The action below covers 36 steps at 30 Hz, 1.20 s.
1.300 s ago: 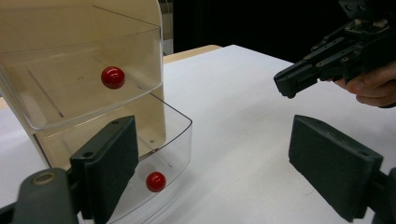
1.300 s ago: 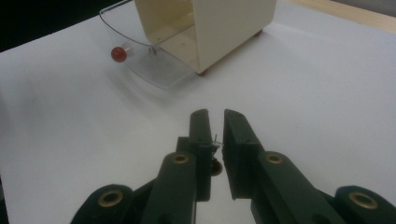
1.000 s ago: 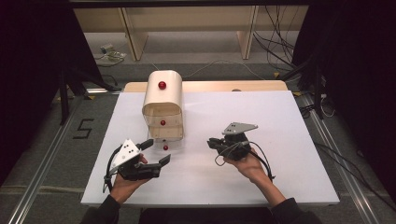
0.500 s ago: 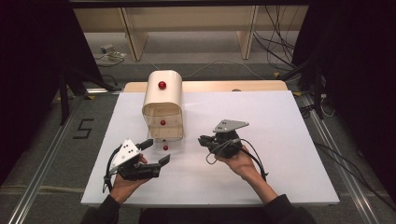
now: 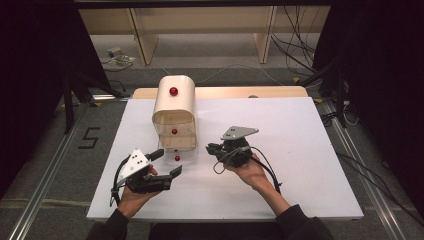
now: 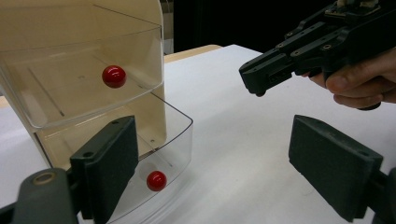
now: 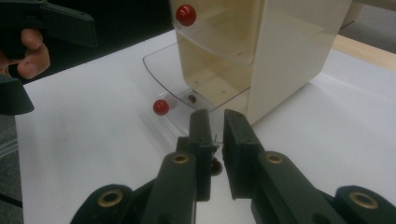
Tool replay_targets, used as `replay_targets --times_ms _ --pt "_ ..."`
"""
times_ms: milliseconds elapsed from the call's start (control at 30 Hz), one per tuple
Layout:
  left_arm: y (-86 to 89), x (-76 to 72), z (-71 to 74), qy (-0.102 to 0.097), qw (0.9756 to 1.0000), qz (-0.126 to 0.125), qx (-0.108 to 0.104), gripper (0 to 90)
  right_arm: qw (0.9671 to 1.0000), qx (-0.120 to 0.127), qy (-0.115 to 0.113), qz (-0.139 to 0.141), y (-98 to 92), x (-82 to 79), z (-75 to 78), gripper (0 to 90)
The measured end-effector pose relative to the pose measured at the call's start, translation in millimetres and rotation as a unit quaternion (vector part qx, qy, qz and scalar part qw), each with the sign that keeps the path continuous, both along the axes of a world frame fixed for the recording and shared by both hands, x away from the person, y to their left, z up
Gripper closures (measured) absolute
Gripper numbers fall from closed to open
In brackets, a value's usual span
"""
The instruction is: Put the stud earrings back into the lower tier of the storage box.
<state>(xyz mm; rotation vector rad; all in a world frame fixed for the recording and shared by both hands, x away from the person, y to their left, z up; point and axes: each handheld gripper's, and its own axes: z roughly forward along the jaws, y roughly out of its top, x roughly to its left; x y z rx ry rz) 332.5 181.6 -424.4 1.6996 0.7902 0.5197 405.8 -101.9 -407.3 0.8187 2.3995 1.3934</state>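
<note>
The drawer unit (image 5: pixel 174 114) stood upright near the back-left of the white table (image 5: pixel 300 150); cream shell w/ rounded top, clear plastic drawers stacked in front, each w/ a small red ball knob. Top knob (image 5: pixel 173 91) sat on the curved cream front; middle drawer (image 6: pixel 84 88) was pushed in, its knob (image 6: pixel 114 76) centred on the clear face. Bottom drawer (image 6: pixel 159 154) was pulled part-way out, curved clear front sticking past the shell, its knob (image 6: pixel 156 180) low near the table; drawer interior looked bare, cream floor w/ a few small holes visible thru the plastic.

Left gripper (image 5: pixel 167 164) rested in front of the unit, just below-left of the open drawer; jaws spread wide, nothing betw. them, one pad close beside the drawer front in the left gripper view, not clearly touching. Right gripper (image 5: pixel 211 149) was just right of the unit, tips pointing at its lower side; jaws drawn nearly together w/ a thin gap in the right gripper view, no object clamped; a person's hand (image 5: pixel 250 172) held it, cable trailing back.
</note>
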Motion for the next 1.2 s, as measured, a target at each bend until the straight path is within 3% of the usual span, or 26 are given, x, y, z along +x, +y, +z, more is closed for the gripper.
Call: replay_targets --times_ms 1200 --pt "0.3 -0.3 -0.1 0.001 1.0000 0.000 0.001 15.6 0.9998 0.009 0.002 0.017 43.6 15.5 -5.8 82.2"
